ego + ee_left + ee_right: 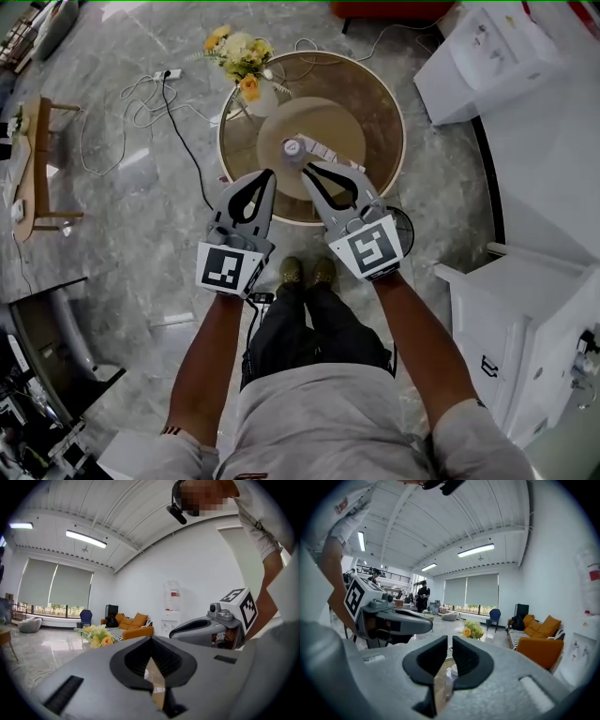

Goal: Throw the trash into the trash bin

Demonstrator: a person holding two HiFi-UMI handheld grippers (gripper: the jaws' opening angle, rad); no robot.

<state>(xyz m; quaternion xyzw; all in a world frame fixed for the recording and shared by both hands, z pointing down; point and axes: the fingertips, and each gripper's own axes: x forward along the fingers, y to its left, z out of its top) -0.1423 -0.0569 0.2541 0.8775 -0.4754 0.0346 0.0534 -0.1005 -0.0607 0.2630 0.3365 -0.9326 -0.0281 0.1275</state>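
A clear plastic bottle [292, 150] with a white cap stands near the middle of the round wooden table [386, 103]. A pale paper strip [324, 150] lies just to its right. My left gripper [268, 174] hovers just left of the bottle and nearer to me, with its jaw tips touching and nothing in them. My right gripper [306, 169] is close in front of the bottle, jaws parted by a narrow slit, empty. In the right gripper view the bottle [450, 679] shows through that slit, beyond the right gripper [450, 641]. The left gripper [151, 640] looks shut.
A vase of yellow flowers [242, 56] stands at the table's far left edge. A dark round bin-like thing [403, 225] sits on the floor by the table's near right edge. Cables and a power strip [167, 75] lie on the floor at left; white cabinets [506, 309] stand at right.
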